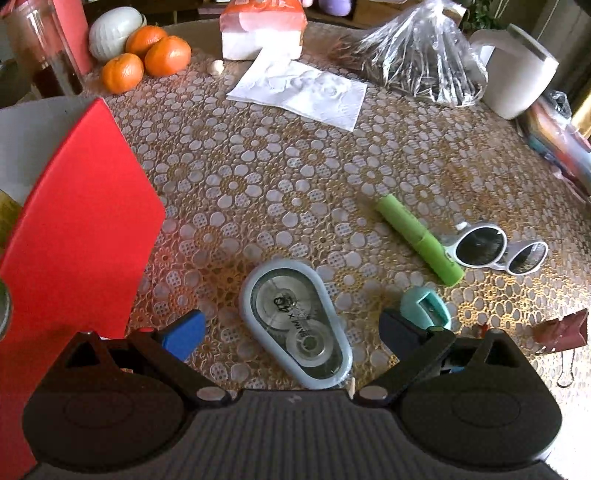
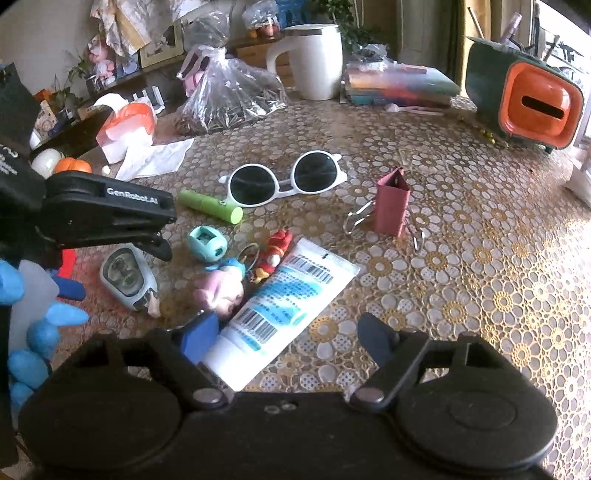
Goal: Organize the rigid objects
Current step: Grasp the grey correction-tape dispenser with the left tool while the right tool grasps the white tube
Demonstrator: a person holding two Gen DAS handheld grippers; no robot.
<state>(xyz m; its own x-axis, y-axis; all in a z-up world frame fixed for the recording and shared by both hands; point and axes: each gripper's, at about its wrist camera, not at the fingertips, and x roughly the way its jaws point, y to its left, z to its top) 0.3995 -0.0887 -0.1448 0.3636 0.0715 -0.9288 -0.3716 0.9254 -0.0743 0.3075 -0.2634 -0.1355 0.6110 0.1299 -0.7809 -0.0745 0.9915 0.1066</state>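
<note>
A grey correction-tape dispenser [image 1: 295, 325] lies flat on the flowered tablecloth between the fingers of my left gripper [image 1: 291, 332], which is open and not pressing on it. A white tube with blue print [image 2: 284, 302] lies slanted between the fingers of my right gripper [image 2: 288, 336], also open; the blue left pad [image 2: 199, 338] sits at the tube's edge and the right pad stands well clear. Nearby lie a teal sharpener [image 2: 206, 240], a green marker [image 2: 208, 205], white sunglasses [image 2: 284, 181], a red binder clip [image 2: 393, 203] and small keychain figures [image 2: 221, 288].
A red board [image 1: 74, 240] rises at the left. At the back are oranges [image 1: 147, 59], a tissue pack [image 1: 262, 29], a napkin [image 1: 299, 88], a plastic bag of seeds [image 1: 417, 59], a white mug [image 2: 314, 61], stacked books [image 2: 399, 86] and an orange-faced box [image 2: 532, 103].
</note>
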